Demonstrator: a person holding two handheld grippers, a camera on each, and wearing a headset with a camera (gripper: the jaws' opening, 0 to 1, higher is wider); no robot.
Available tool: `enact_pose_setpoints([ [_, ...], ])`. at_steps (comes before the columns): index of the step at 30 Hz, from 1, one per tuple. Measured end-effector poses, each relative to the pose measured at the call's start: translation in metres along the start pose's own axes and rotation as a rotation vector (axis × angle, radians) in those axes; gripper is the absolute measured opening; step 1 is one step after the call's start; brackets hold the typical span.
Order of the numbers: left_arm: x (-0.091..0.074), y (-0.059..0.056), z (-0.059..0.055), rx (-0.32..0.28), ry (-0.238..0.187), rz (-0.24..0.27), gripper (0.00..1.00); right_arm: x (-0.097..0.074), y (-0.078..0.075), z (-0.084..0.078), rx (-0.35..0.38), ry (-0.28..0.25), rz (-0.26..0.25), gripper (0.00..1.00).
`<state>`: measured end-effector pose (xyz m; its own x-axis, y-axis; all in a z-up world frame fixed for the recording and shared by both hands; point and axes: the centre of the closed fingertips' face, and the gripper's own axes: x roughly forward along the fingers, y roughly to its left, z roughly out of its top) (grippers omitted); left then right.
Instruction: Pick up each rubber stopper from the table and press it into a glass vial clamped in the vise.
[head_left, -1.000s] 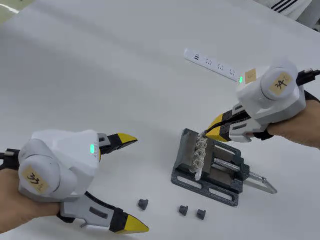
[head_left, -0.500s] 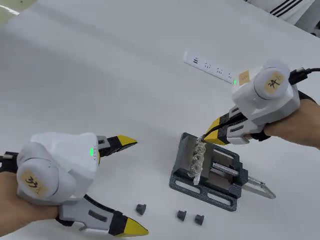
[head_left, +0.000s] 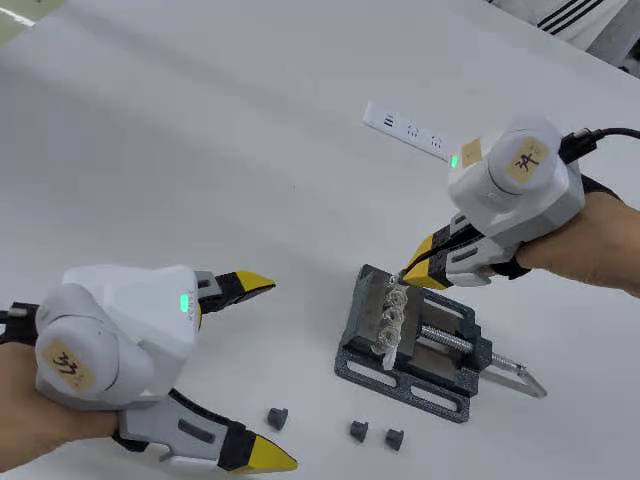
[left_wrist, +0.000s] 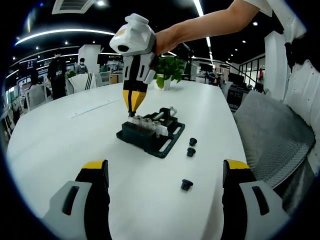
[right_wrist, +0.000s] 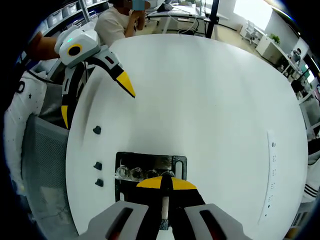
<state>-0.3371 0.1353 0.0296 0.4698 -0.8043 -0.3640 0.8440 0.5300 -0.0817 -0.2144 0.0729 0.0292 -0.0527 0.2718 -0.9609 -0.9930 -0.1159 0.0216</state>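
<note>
- Table (head_left: 200, 150): white and broad; it carries every item below.
- Vise (head_left: 450, 350): dark grey metal, right of centre on the table, with its screw handle pointing right.
- Glass vials (head_left: 385, 322): clear and upright, clamped in a single row in the vise.
- Right gripper (head_left: 406, 274): white body with yellow tips. The jaws are drawn narrow, tip against tip. They point down at the far end of the vial row, touching it or just above. Whether a stopper sits between the tips cannot be told.
- Left gripper (head_left: 272, 372): at the near left, above the table and well apart from the vise. The jaws are spread wide with nothing between them.
- Left stopper (head_left: 277, 417), middle stopper (head_left: 359, 431), right stopper (head_left: 394, 438): small, dark rubber pieces lying loose on the table in a line, just on the near side of the vise. The middle and right ones lie close together; the left one lies apart from them.
- Power strip (head_left: 405, 127): white and flat on the table, beyond the vise.
- Potted plant (left_wrist: 170, 70): green, at the table's far edge in the left gripper view.
</note>
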Motion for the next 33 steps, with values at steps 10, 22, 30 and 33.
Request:
enact_pose_setpoints([
  [10, -0.0001, 0.0000, 0.0008, -0.003, -0.003, 0.002, 0.94, 0.0019, -0.0013, 0.0004, 0.026, 0.024, 0.005, 0.00],
  [22, -0.0018, -0.0003, 0.0011, -0.002, -0.001, 0.002, 0.94, 0.0021, -0.0002, -0.0006, 0.037, 0.004, -0.002, 0.00],
  [30, -0.0007, 0.0007, 0.0001, -0.003, 0.002, 0.000, 0.94, 0.0037, -0.0006, 0.0000, 0.027, -0.019, -0.013, 0.00],
  [33, -0.0001, 0.0012, 0.0001, -0.001, 0.004, -0.001, 0.94, 0.0051, -0.0022, 0.0006, 0.012, 0.003, -0.004, 0.00],
])
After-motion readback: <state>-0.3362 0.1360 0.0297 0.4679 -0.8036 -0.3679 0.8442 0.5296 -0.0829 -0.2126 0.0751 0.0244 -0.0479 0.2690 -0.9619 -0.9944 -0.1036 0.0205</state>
